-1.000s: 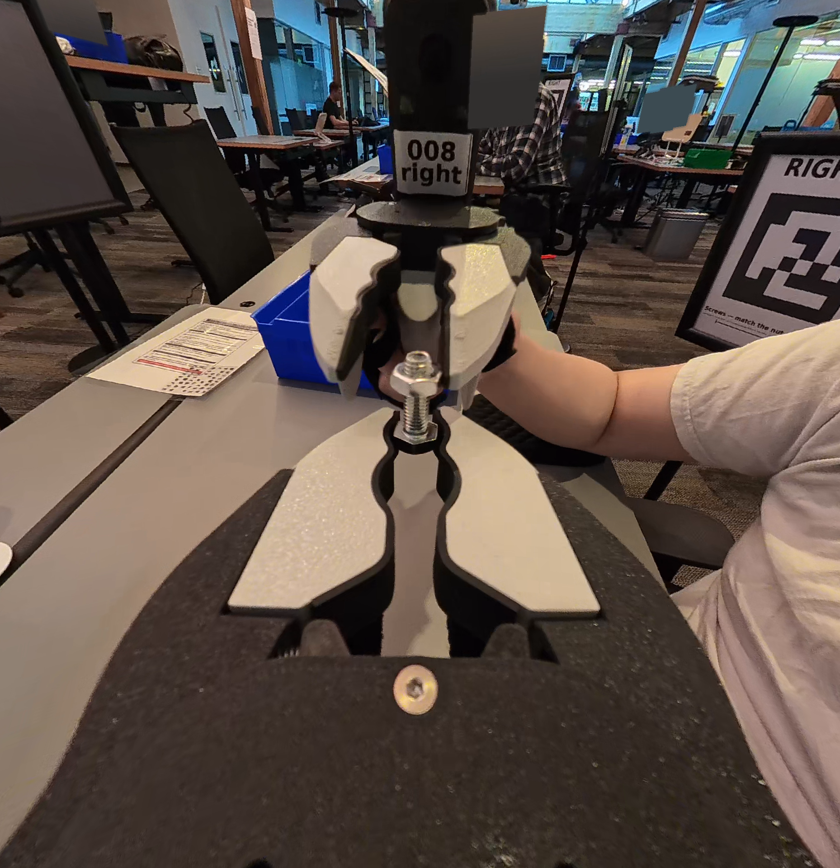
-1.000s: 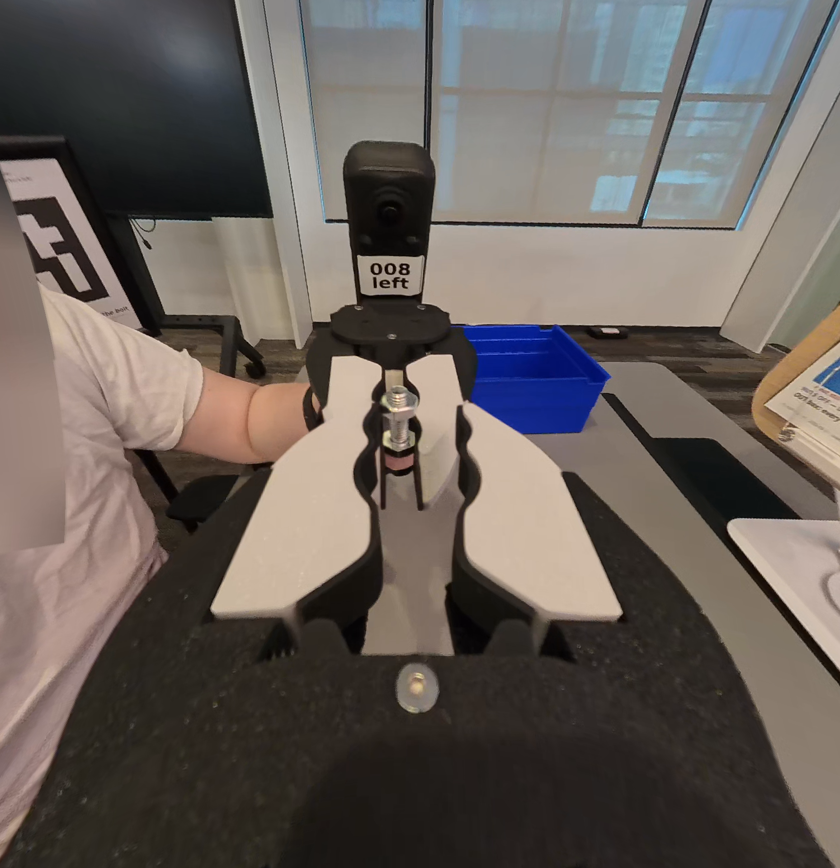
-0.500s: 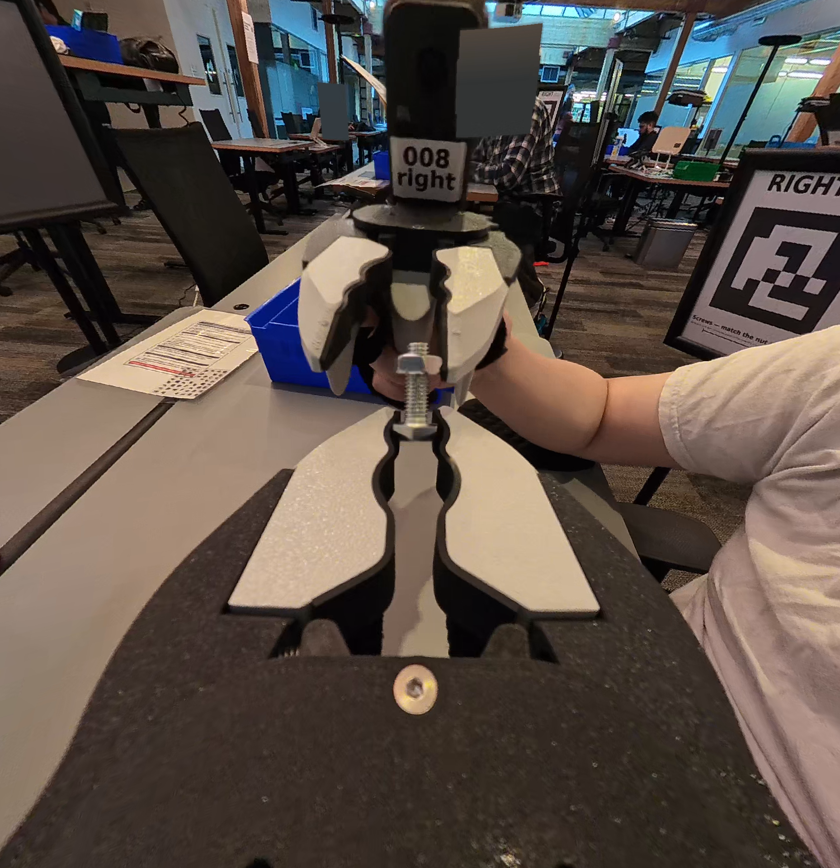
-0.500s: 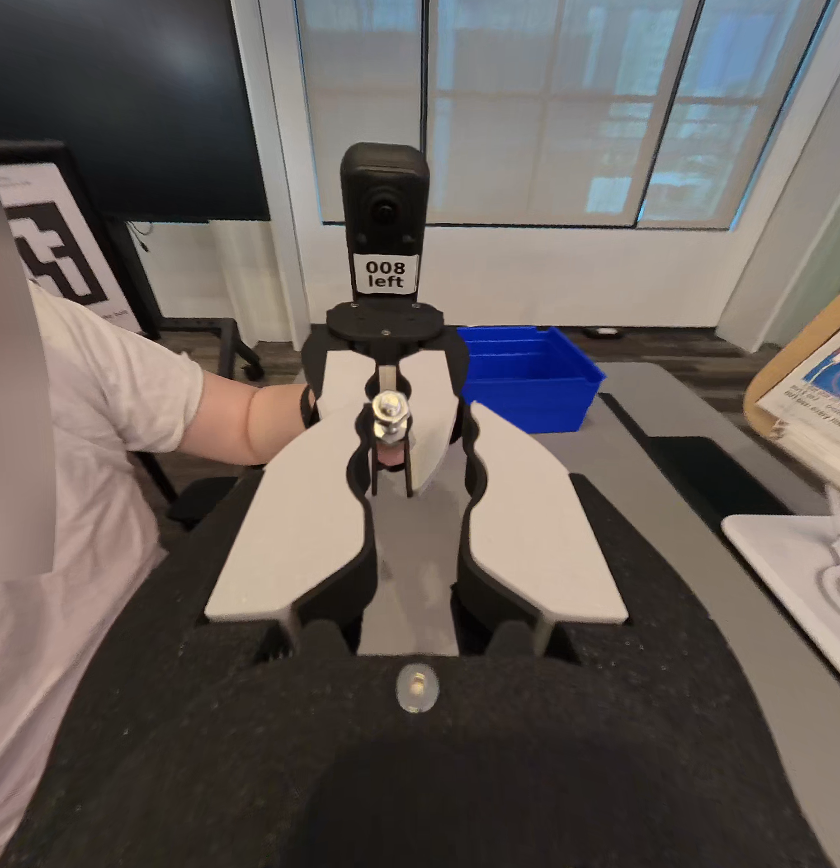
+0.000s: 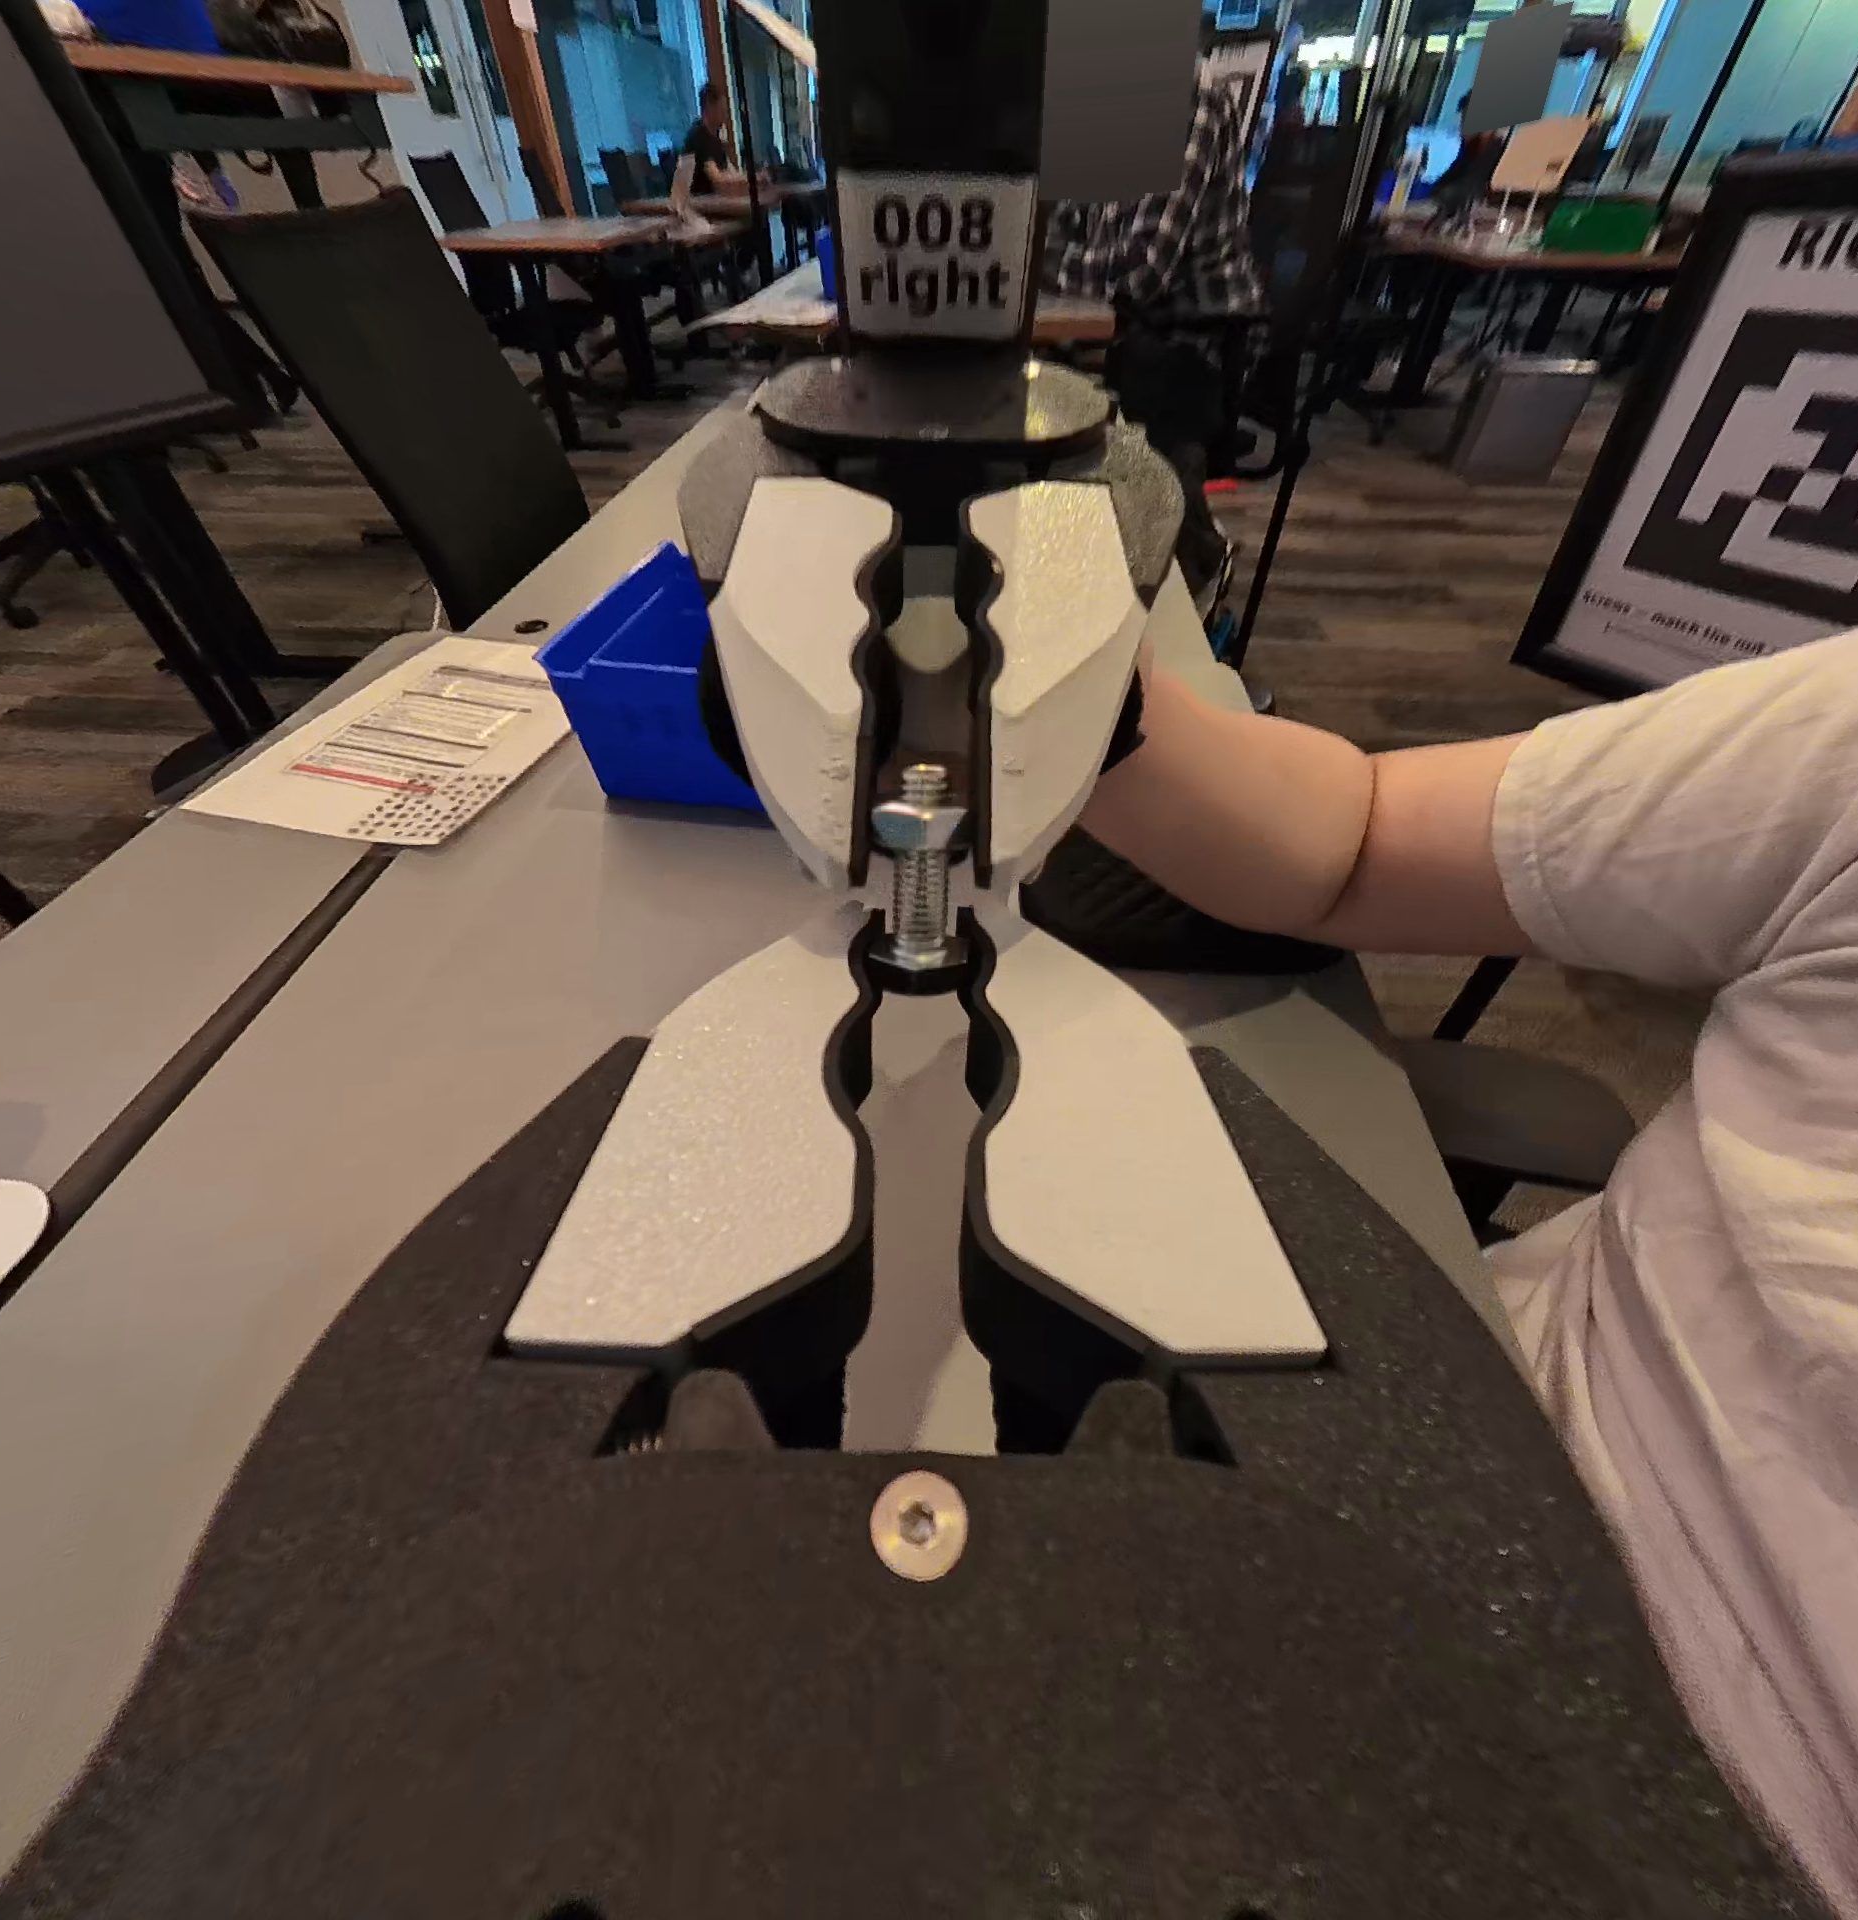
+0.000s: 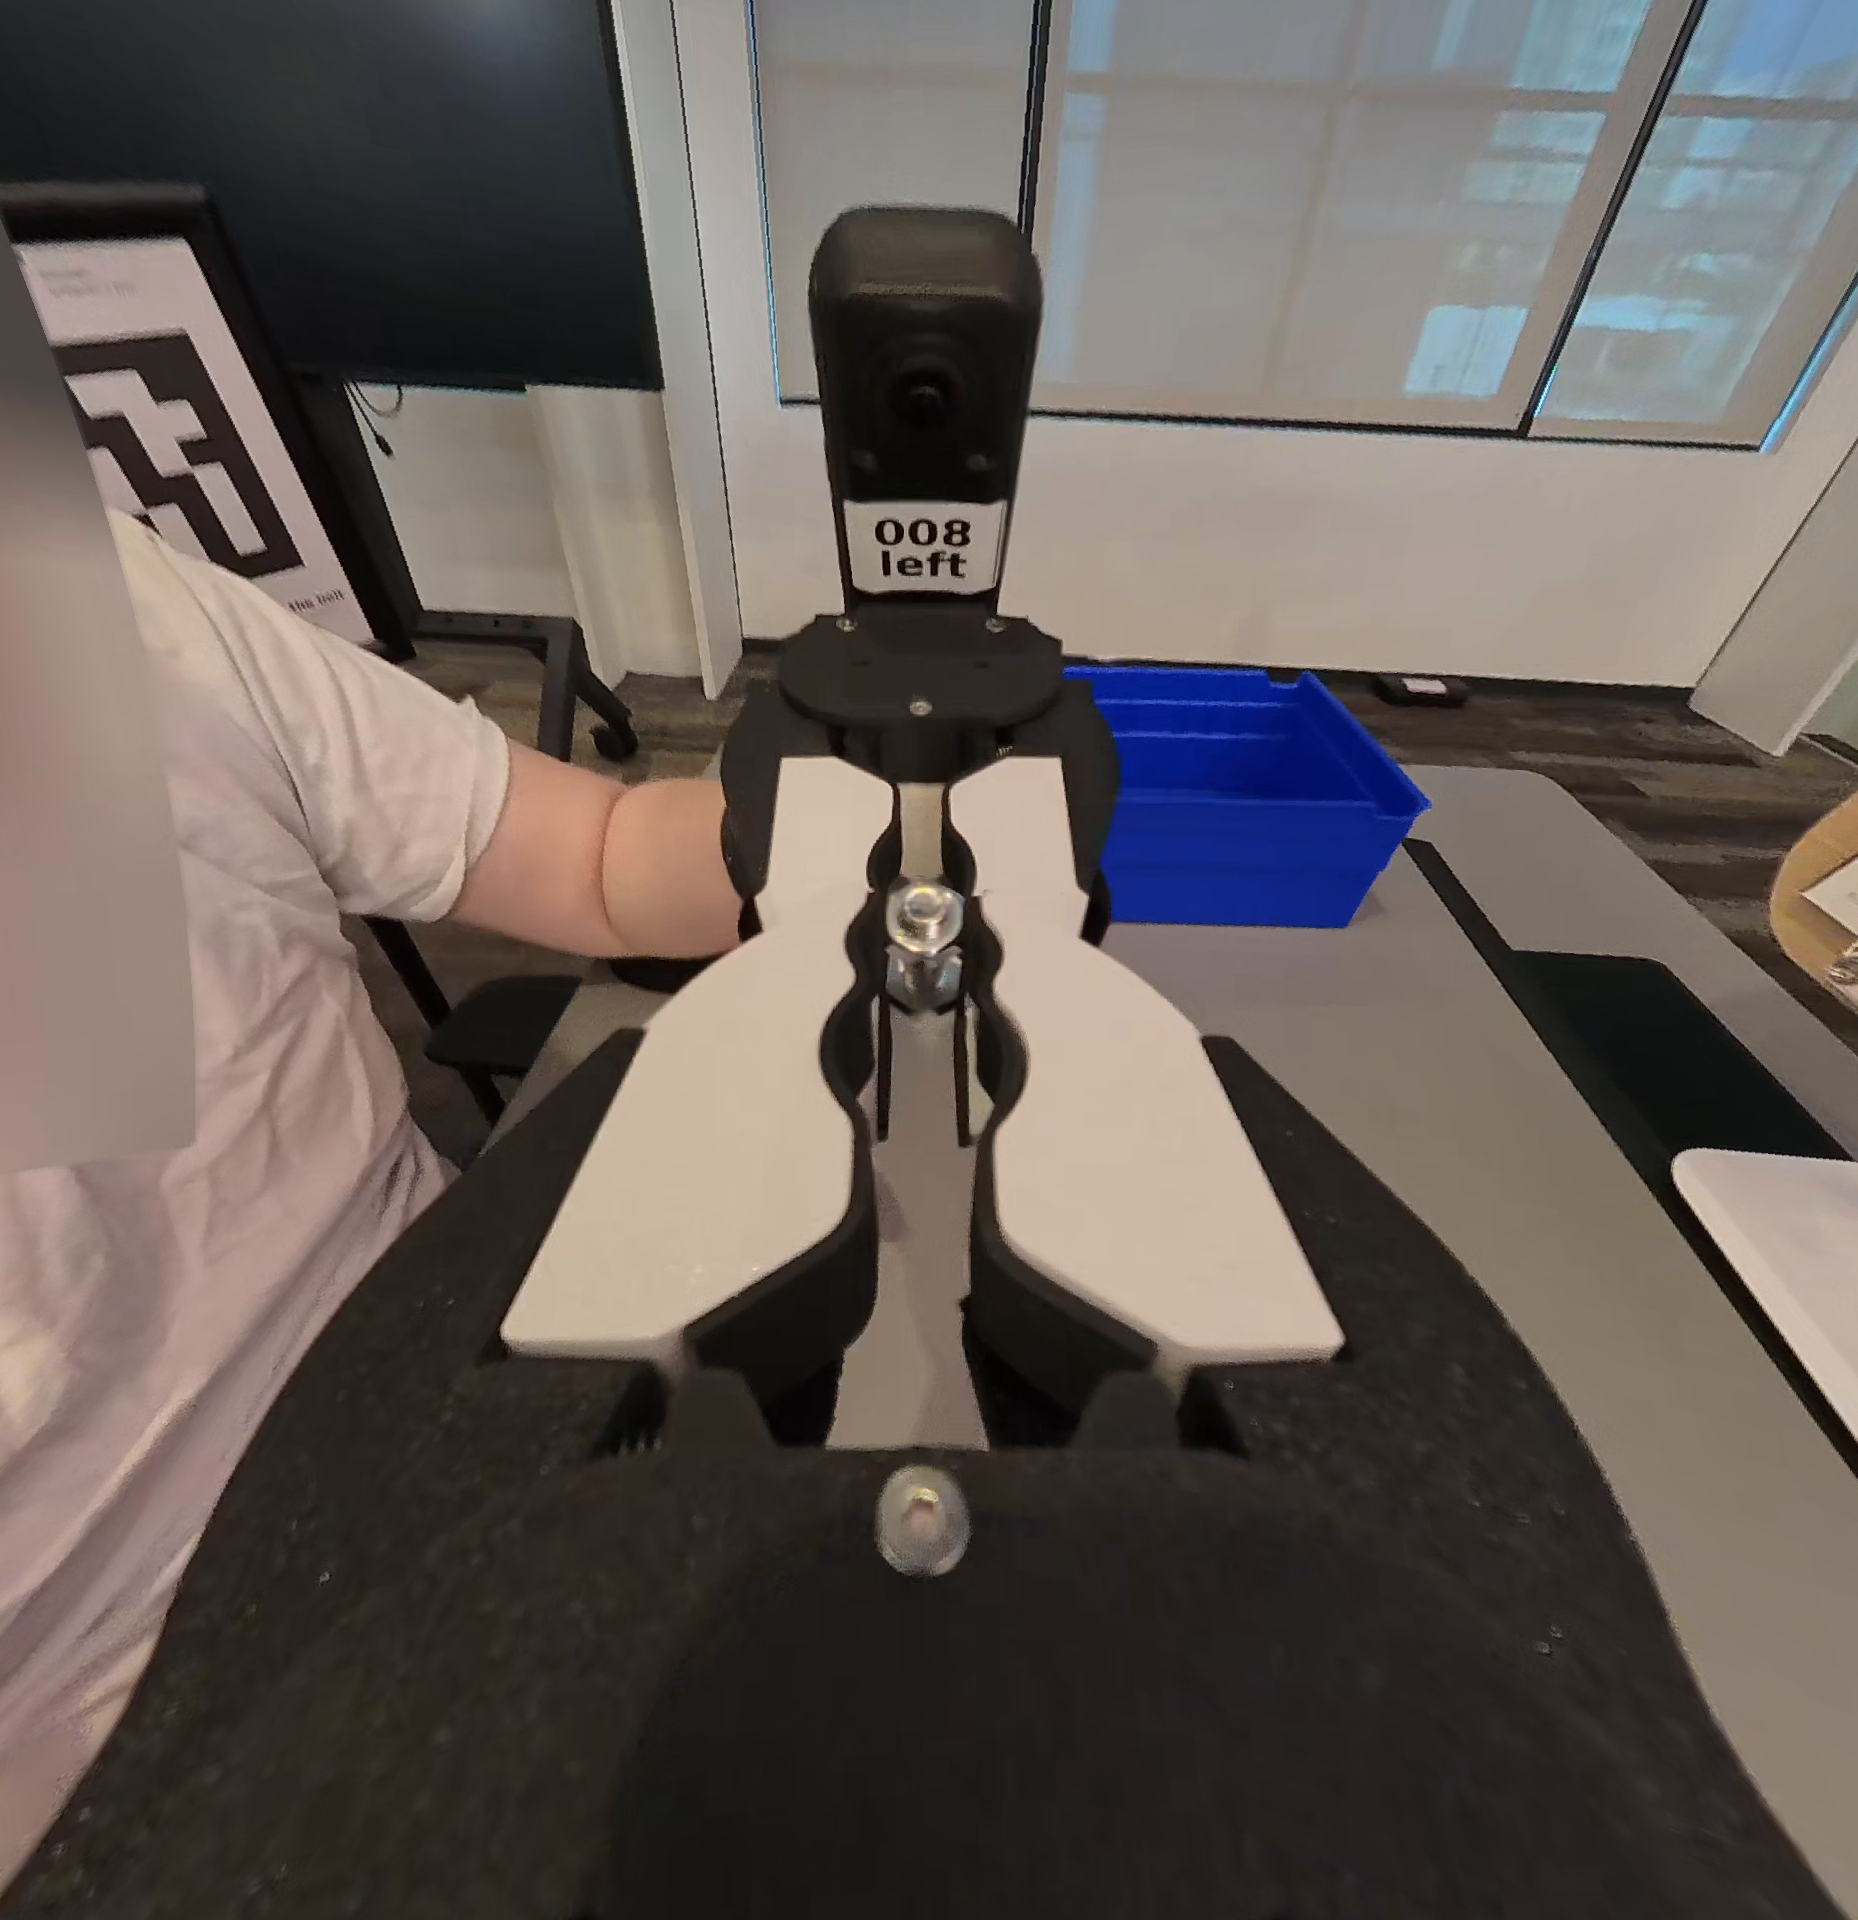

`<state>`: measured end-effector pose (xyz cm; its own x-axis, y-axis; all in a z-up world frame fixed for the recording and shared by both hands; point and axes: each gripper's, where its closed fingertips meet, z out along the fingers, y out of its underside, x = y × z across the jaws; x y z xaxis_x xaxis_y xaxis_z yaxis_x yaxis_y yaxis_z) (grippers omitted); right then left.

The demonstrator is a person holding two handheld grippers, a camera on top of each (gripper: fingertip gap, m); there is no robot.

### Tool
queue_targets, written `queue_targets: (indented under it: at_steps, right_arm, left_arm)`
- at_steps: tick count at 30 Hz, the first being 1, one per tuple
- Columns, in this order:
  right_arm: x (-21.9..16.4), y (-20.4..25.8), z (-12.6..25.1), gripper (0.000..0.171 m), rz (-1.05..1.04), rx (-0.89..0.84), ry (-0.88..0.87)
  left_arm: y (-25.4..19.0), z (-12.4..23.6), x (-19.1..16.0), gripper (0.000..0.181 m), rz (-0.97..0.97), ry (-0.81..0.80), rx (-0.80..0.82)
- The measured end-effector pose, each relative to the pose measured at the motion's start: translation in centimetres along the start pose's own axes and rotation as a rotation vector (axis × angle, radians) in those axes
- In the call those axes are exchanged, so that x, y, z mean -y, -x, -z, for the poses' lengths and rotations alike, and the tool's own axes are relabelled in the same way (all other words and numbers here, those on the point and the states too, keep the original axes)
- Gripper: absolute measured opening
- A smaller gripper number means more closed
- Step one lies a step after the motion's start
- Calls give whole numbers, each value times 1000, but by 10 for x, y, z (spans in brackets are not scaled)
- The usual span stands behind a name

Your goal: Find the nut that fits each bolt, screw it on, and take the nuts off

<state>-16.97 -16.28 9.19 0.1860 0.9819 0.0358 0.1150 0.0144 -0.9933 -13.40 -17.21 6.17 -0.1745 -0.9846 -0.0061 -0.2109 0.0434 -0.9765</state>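
Step in hand: a nut (image 5: 917, 828) was being turned on the thread of a bolt (image 5: 912, 914), most likely screwed on or off; which of the two cannot be told from these views.

Bolt: it was held in the air above the grey counter (image 5: 281, 1039), between the two tools, its head pinched at the tips of the left gripper (image 5: 914, 951).

Left jaws: narrow, closed on the bolt head.

Right jaws: the right gripper (image 6: 920, 935) was closed to a narrow gap around the nut, with the threaded end poking just beyond it.

Pose: the two grippers were pointed tip to tip, nearly in one line, each held out level over the counter by a bare forearm (image 5: 1268, 842).

Next move, as judged: the right wrist would need to be twisted about the bolt's axis while the left was kept steady, the two kept in line so the thread is not crossed.

Nearby: a blue bin (image 6: 1247, 800) stood on the counter behind the grippers.
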Motion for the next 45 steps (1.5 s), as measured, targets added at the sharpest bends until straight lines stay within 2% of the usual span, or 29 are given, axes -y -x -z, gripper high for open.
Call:
queue_targets:
  at_steps: [5, 24, 45]
  right_arm:
    - [-1, 2, -2, 14, 37, -29, 39]
    - [6, 1, -1, 14, 25, -23, -28]
    - [3, 0, -2, 14, 15, -11, -25]
  left_arm:
    - [-1, -2, -1, 11, -21, 8, 14]
    - [-1, -2, 2, 15, -7, -18, 5]
    - [1, -2, 3, 10, -21, -32, 24]
